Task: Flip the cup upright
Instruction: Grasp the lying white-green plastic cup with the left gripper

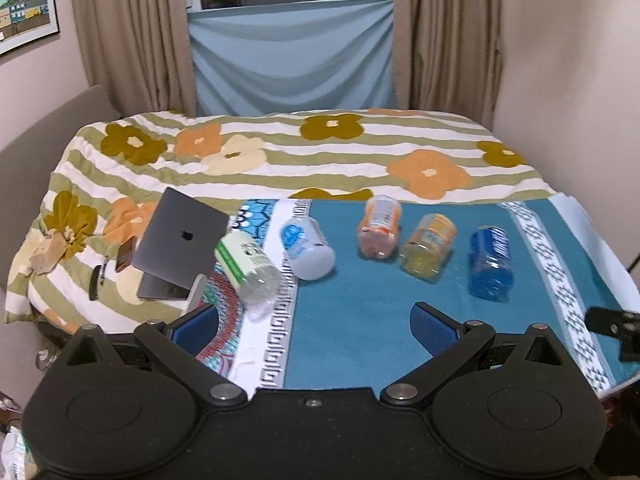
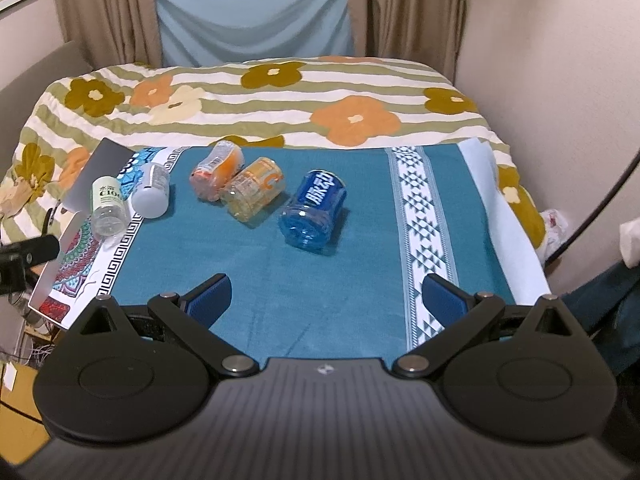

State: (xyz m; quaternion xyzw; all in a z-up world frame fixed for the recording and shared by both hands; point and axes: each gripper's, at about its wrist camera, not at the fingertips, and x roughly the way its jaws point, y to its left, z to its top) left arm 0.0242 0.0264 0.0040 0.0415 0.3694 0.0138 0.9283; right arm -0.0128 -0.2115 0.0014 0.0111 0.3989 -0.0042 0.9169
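Note:
Several cut-bottle cups lie on their sides on a teal cloth (image 1: 360, 320) (image 2: 360, 248). From the left there are a green-label clear cup (image 1: 246, 266) (image 2: 107, 206), a white cup (image 1: 306, 248) (image 2: 151, 190), an orange-pink cup (image 1: 379, 226) (image 2: 218, 172), a yellow-orange cup (image 1: 429, 247) (image 2: 254, 190) and a blue cup (image 1: 490, 263) (image 2: 314, 210). My left gripper (image 1: 316, 328) is open and empty, near the cloth's front edge. My right gripper (image 2: 326, 298) is open and empty, in front of the blue cup.
A grey laptop (image 1: 178, 240) lies at the cloth's left edge on a flowered blanket (image 1: 320, 152). A pen and small items (image 1: 96, 280) lie left of the laptop. Curtains and a wall stand behind. The other gripper shows at the frame edges (image 1: 612, 328) (image 2: 24, 256).

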